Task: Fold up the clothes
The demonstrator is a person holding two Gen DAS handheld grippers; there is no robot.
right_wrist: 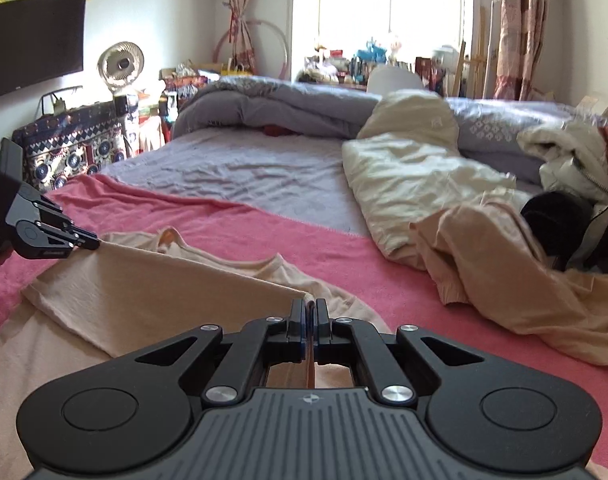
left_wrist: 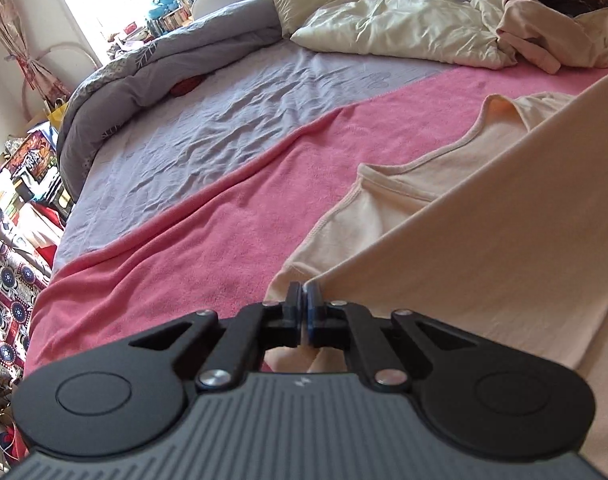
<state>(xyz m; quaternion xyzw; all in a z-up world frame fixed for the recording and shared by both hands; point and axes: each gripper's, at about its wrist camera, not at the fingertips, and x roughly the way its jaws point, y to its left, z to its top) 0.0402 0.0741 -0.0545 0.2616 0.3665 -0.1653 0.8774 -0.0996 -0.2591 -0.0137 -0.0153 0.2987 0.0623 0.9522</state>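
A pale peach garment (right_wrist: pixel 155 292) lies on a pink blanket (right_wrist: pixel 263 240) on the bed. My left gripper (left_wrist: pixel 304 292) is shut on one corner of its lifted edge; the cloth (left_wrist: pixel 484 240) stretches taut up to the right. My right gripper (right_wrist: pixel 311 308) is shut on the other corner, with fabric pinched between its jaws. The left gripper also shows in the right wrist view (right_wrist: pixel 95 243) at the far left, holding the edge raised above the blanket. The garment's neckline (left_wrist: pixel 424 160) lies flat beyond the lifted edge.
A second peach garment (right_wrist: pixel 504 264) lies crumpled at the right beside a cream pillow (right_wrist: pixel 416 176). A grey duvet (right_wrist: pixel 287 108) is bunched at the far side on a lilac sheet (right_wrist: pixel 243 168). A dark jacket (right_wrist: pixel 564 220) lies far right.
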